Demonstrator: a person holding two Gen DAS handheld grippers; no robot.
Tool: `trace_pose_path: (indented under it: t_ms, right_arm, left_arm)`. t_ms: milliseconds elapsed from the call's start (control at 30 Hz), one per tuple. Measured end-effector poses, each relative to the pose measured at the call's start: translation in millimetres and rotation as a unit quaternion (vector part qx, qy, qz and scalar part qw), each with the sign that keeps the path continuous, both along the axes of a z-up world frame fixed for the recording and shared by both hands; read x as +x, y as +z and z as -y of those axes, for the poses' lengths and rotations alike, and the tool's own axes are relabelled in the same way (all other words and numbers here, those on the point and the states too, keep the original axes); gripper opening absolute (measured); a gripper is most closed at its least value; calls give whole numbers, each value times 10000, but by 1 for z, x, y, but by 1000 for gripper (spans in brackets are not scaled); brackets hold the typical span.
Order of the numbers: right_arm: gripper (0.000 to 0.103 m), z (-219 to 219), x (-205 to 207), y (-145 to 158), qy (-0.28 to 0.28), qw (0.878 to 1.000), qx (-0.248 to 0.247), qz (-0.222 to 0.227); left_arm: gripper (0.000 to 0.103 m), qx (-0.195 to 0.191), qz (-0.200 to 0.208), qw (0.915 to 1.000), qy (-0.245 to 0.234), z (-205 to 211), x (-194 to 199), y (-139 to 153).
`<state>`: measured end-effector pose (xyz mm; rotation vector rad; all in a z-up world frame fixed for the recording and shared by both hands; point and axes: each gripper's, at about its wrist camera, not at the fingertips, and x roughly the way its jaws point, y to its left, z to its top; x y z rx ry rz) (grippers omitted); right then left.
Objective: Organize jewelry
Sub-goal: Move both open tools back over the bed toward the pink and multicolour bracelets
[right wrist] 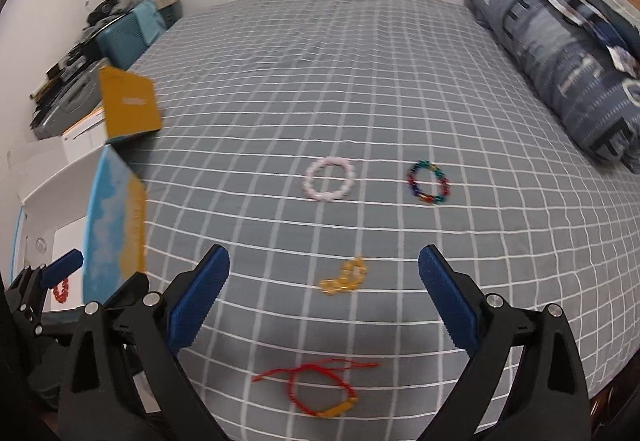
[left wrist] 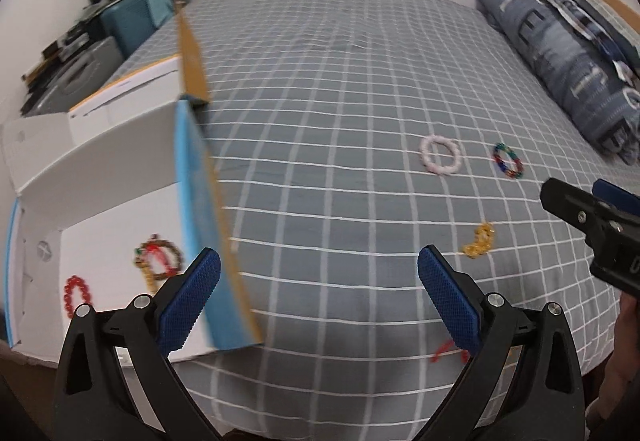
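Several bracelets lie on the grey checked bed. A pink bead bracelet (right wrist: 330, 179) and a multicoloured one (right wrist: 428, 183) lie farther out. A yellow bead bracelet (right wrist: 346, 278) lies just ahead of my right gripper (right wrist: 324, 293), which is open and empty. A red string bracelet (right wrist: 320, 387) lies under it. My left gripper (left wrist: 320, 297) is open and empty at the edge of an open white box (left wrist: 120, 181). The box holds a red bead bracelet (left wrist: 76, 295) and a brown-and-red one (left wrist: 158, 261).
The box's blue and yellow flaps (left wrist: 200, 209) stand up between the box and the bed. A rolled blue patterned quilt (right wrist: 560, 53) lies along the right side. A cluttered shelf with a teal case (right wrist: 128, 33) stands at the far left by the wall.
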<state>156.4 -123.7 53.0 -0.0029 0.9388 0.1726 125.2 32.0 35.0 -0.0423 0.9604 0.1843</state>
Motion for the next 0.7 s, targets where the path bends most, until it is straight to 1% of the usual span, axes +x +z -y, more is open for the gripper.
trace_pose_path:
  t_ms: [100,233,433,533,633,700]
  right_arm:
    - [92,20,7,-8,-132,9999,7,-43]
    - [92,39,19,-16,-248,9997,6,-53]
    - [92,66,49,-31,-399,9991,42,-124]
    - [92,77,67,-41,-490,9986,113,-188]
    - [92,83,89,-52,-557,9981,17,-247]
    - [92,87,103,-60,-543,9982,-91,-251]
  left_arm:
    - [97,-26,-7,10000,-67,14,9,-5]
    - [97,-16,-30,10000,-75,31,34,-11]
    - [97,-334,0,9994,-104,45,83,-19]
    - [97,-432,-202,9986,-212,53,113,-33]
    - [97,-570,-442,9972,-218,58,143,-52]
    - [97,-632,-519,9963,-249,63,159,-60]
